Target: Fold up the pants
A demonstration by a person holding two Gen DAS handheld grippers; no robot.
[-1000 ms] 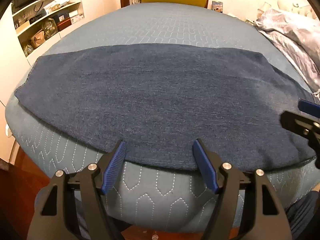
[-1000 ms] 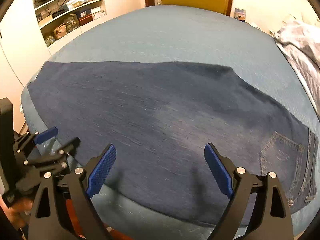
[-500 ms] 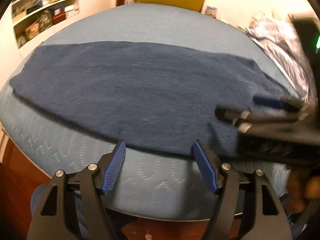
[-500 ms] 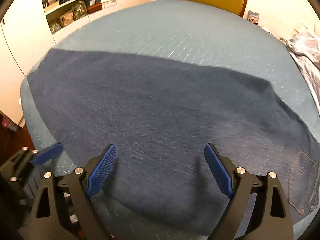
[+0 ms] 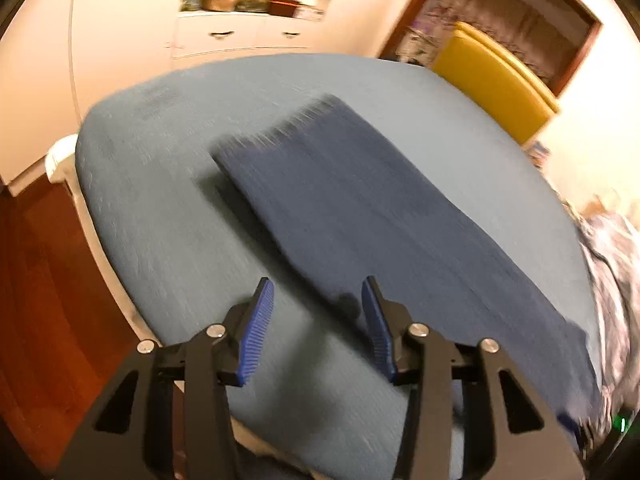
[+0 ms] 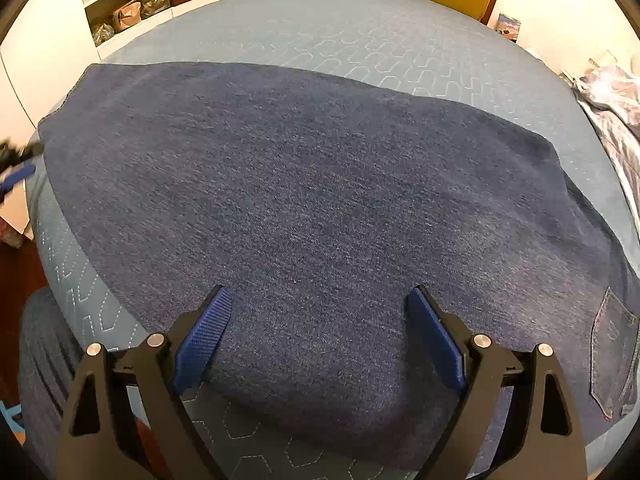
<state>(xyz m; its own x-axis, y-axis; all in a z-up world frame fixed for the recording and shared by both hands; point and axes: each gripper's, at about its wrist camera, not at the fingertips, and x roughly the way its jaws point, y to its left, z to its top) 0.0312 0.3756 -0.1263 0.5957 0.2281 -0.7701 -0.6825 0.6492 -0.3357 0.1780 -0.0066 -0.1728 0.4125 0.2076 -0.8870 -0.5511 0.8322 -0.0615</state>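
Observation:
Dark blue jeans (image 6: pixel 304 200) lie folded lengthwise and flat across a blue quilted bed (image 6: pixel 360 32). A back pocket (image 6: pixel 612 352) shows at the right end. My right gripper (image 6: pixel 316 336) is open and empty, low over the near edge of the jeans. My left gripper (image 5: pixel 316 320) is open and empty, near the leg end of the jeans (image 5: pixel 380 216), its right finger at the fabric's long edge. That view is motion-blurred. The left gripper's blue tip (image 6: pixel 16 176) shows at the far left of the right wrist view.
A yellow chair (image 5: pixel 496 84) stands beyond the bed. White shelves and drawers (image 5: pixel 240 20) line the wall at left. Crumpled pale bedding (image 6: pixel 616 112) lies on the bed's right side. Red-brown wooden floor (image 5: pixel 40 280) is left of the bed edge.
My left gripper has swung left to the leg end and turned, so the jeans now run diagonally in its view. My right gripper has shifted slightly left along the jeans. Both stayed open.

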